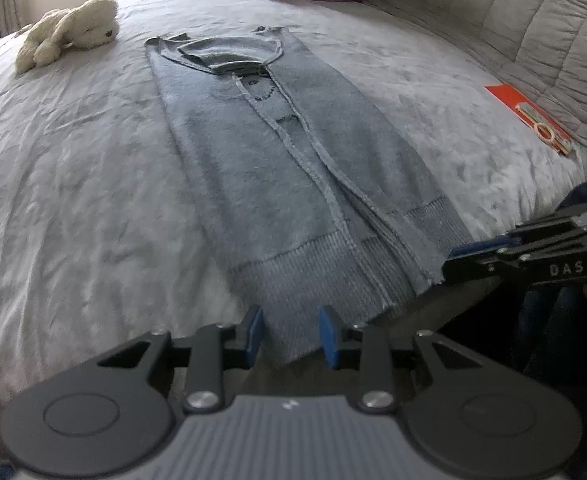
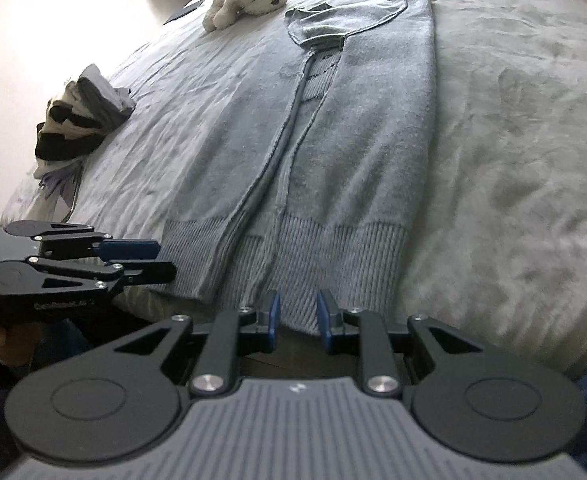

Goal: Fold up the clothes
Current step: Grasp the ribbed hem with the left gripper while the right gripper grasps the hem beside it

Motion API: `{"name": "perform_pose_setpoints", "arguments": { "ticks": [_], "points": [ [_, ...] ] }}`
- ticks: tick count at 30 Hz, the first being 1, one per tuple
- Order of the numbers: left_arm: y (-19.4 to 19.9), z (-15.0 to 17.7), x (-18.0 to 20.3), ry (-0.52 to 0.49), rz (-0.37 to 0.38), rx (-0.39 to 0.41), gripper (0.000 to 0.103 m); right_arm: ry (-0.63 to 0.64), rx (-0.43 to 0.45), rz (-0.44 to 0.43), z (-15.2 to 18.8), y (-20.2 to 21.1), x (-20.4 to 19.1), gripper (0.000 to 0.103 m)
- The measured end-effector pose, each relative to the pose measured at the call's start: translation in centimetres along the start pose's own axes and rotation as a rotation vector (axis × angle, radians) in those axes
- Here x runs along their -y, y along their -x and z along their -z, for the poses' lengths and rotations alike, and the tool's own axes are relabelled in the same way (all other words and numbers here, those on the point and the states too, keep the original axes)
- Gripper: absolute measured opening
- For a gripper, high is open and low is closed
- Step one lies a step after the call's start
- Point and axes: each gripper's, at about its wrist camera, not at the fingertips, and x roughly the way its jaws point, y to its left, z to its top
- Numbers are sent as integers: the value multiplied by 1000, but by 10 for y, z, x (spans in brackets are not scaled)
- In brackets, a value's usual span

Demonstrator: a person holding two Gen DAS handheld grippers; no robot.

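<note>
The grey-blue knitted cardigan [image 1: 277, 152] lies flat on the white bed sheet [image 1: 73, 152], with both side parts already turned in to the middle, so it makes a long narrow strip. Its ribbed hem [image 2: 301, 256] is at the near edge of the bed, and this is probably why both grippers are there. The left gripper [image 1: 291, 334] has its jaws a little apart, with the hem just in front of them and nothing pressed between. The right gripper [image 2: 298, 318] also shows a narrow gap and holds nothing. I judge that the next step is to take the hem at two places and bring it up to the collar [image 1: 229, 54]. The soft toy dog [image 1: 69, 36] and the small pile of clothes [image 2: 81, 120] lie well apart from the cardigan.
</note>
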Motion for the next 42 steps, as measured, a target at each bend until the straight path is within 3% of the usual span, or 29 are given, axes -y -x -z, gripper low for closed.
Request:
{"name": "perform_pose_setpoints", "arguments": {
  "ticks": [1,3,6,11,14,21,28,30,33,36,42],
  "points": [
    [4,-1,-5,35,6,8,32,-16,14,-4,1,4,2,36],
    [8,-2,-13,103,34,25,32,-69,53,-18,2,14,11,40],
    [11,-3,-23,185,60,40,32,-157,87,-32,4,22,27,40],
    [-2,1,-26,241,50,9,32,-301,103,-37,10,26,50,40],
    [-8,5,-30,286,81,-2,33,-355,108,-61,15,26,57,40],
    [-15,10,-38,358,139,2,43,-388,109,-71,17,22,62,40],
    [-17,6,-35,377,152,13,44,-384,117,-79,18,18,63,41],
    [-17,6,-35,390,165,17,38,-379,120,-93,19,20,64,41],
    [-17,5,-33,377,159,17,28,-375,120,-105,20,20,64,29],
    [-18,4,-30,344,140,17,18,-376,120,-116,21,20,65,27],
    [-16,4,-27,308,104,17,11,-387,146,-140,21,24,65,16]
  ]
}}
